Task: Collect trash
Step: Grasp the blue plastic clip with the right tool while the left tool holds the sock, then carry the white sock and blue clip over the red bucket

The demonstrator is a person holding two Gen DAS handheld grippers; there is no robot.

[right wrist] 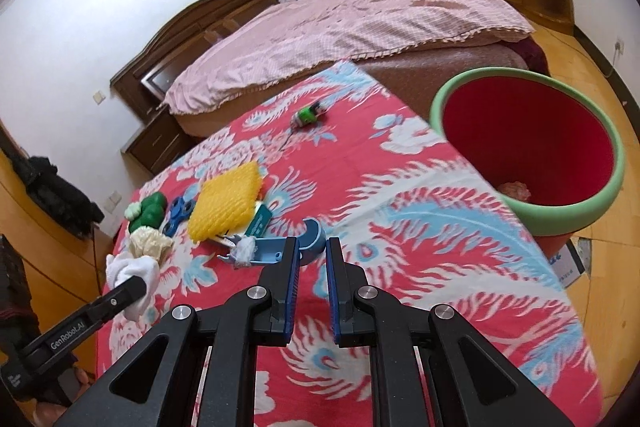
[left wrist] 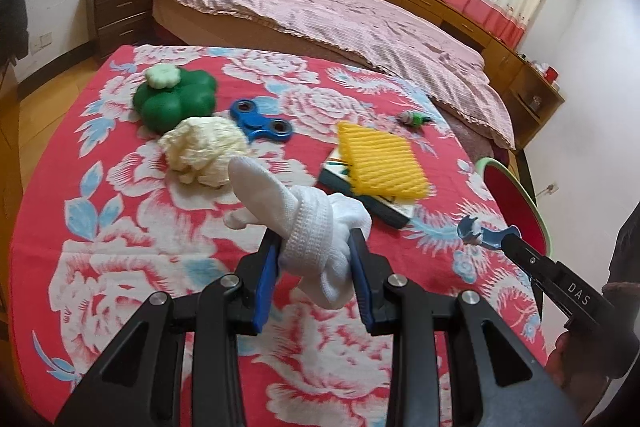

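Note:
My left gripper (left wrist: 316,247) is shut on a knotted white sock (left wrist: 316,223) and holds it above the red flowered tablecloth (left wrist: 160,267). It also shows in the right wrist view, with the sock (right wrist: 134,273) in it. My right gripper (right wrist: 312,247) is shut on a light blue plastic piece (right wrist: 276,247) with white fluff on it, also seen in the left wrist view (left wrist: 480,231). A crumpled cream paper ball (left wrist: 202,147) lies on the cloth. The red bin with a green rim (right wrist: 528,143) stands beside the table's right edge, with something pink at its bottom.
On the cloth lie a green flower-shaped toy (left wrist: 174,99), a blue fidget spinner (left wrist: 260,119), a yellow foam net (left wrist: 380,163) over a booklet, and a small green toy (right wrist: 308,115). A bed with a pink cover (left wrist: 340,11) stands behind the table.

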